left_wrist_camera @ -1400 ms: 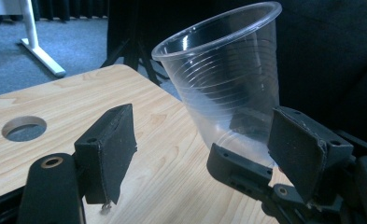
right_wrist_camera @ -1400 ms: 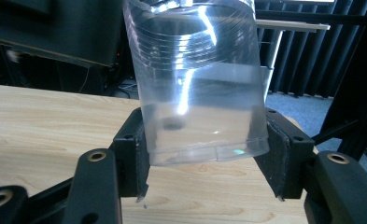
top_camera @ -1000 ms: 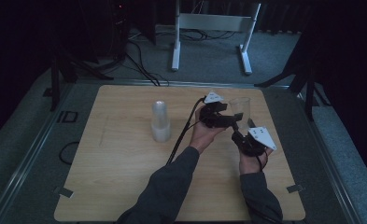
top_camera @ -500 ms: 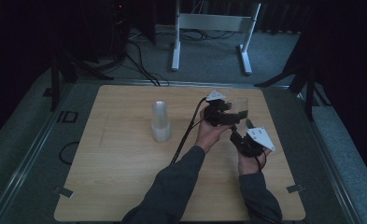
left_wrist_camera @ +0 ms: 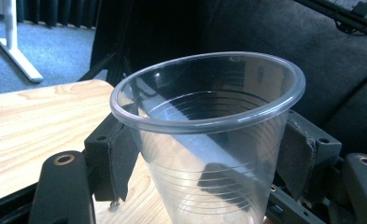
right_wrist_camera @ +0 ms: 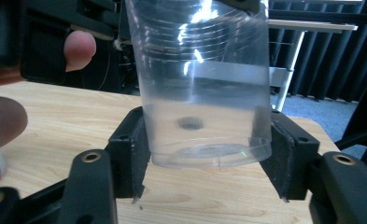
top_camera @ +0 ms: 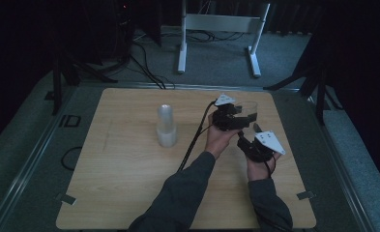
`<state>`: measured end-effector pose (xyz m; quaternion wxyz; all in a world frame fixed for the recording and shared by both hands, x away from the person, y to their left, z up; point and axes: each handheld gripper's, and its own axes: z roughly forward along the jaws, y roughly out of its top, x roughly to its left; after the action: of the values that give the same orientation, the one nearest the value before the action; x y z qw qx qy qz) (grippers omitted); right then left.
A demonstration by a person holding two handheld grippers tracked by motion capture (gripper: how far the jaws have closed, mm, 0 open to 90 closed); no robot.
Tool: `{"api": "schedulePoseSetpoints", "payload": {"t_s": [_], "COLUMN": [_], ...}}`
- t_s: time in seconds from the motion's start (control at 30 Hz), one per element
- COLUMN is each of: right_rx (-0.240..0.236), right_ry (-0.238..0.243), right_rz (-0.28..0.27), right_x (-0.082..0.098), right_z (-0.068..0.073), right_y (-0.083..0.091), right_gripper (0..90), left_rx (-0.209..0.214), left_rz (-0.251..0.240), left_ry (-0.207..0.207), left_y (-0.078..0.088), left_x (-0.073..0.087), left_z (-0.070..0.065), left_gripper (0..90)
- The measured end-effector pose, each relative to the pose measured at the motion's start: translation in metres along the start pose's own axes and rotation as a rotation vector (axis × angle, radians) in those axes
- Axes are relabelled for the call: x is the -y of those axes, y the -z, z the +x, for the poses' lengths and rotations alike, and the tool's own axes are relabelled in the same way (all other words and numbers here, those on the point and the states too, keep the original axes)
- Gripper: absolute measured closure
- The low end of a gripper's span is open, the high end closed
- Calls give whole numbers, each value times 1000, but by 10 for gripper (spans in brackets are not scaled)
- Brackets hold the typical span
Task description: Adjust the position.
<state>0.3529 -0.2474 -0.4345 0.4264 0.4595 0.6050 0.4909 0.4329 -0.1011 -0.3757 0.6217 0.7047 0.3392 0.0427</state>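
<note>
The person had a clear plastic cup (top_camera: 249, 110) up off the table (top_camera: 120, 183) at the far right, passing it between the two grippers. The left gripper (top_camera: 232, 117) was up near the rim; in its own view the pads had just been closing and sat snug against both sides of the cup (left_wrist_camera: 209, 140) below the lip, pinching it. The right gripper (top_camera: 249, 140) was lower and nearer, down at the base. Its jaws had just been opening, and in its view they stood on either side of the cup's (right_wrist_camera: 204, 93) bottom, the right one clearly off the wall and the left one close, so I'd say it had let go. Another stack of cups (top_camera: 167, 125) stood well off to the left, mid-table. If I were doing this, I'd keep the left squeeze light, since thin cups like that buckle easily, and hold it upright. I'd also back the right gripper straight out and down so a pad doesn't snag the base and twist the cup.
</note>
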Motion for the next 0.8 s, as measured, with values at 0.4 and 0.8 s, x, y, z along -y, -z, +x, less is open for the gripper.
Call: {"api": "schedulePoseSetpoints", "payload": {"t_s": [0.4, 0.8], "right_rx": [-59, -54], "right_ry": [17, 5], "right_rz": [38, 31], "right_x": [-8, -4], "right_z": [-4, -3], "right_y": [-4, -3], "right_gripper": [326, 409], "left_rx": [-60, -5], "left_rz": [32, 6], "left_ry": [-139, -30], "left_y": [-1, 0], "left_x": [3, 1], "left_z": [-10, -6], "left_gripper": [296, 247]}}
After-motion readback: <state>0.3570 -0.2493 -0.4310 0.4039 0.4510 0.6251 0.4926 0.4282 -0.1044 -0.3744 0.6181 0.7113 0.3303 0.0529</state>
